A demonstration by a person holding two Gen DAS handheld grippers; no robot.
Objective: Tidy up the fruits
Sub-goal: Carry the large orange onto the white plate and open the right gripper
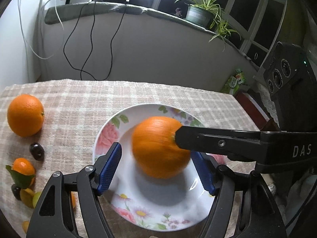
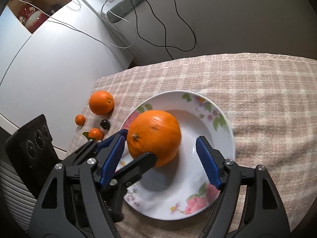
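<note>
A large orange [image 1: 160, 146] [image 2: 153, 136], blurred by motion, sits in a white floral plate [image 1: 178, 214] [image 2: 218, 123]. My left gripper [image 1: 157, 170] is open with its blue pads either side of the orange, apart from it. My right gripper [image 2: 161, 161] is open around the same orange; its black finger [image 1: 218, 140] reaches in from the right and touches the fruit. A second orange [image 1: 25, 115] [image 2: 101, 102] lies on the cloth left of the plate.
Small tangerines [image 1: 22, 167] [image 2: 80, 119], dark plums [image 1: 36, 150] [image 2: 105, 124] and green grapes [image 1: 36, 198] lie left of the plate on the checked tablecloth [image 1: 79, 107]. A wall with hanging cables [image 1: 89, 45] is behind the table; potted plants [image 1: 200, 12] stand on the sill.
</note>
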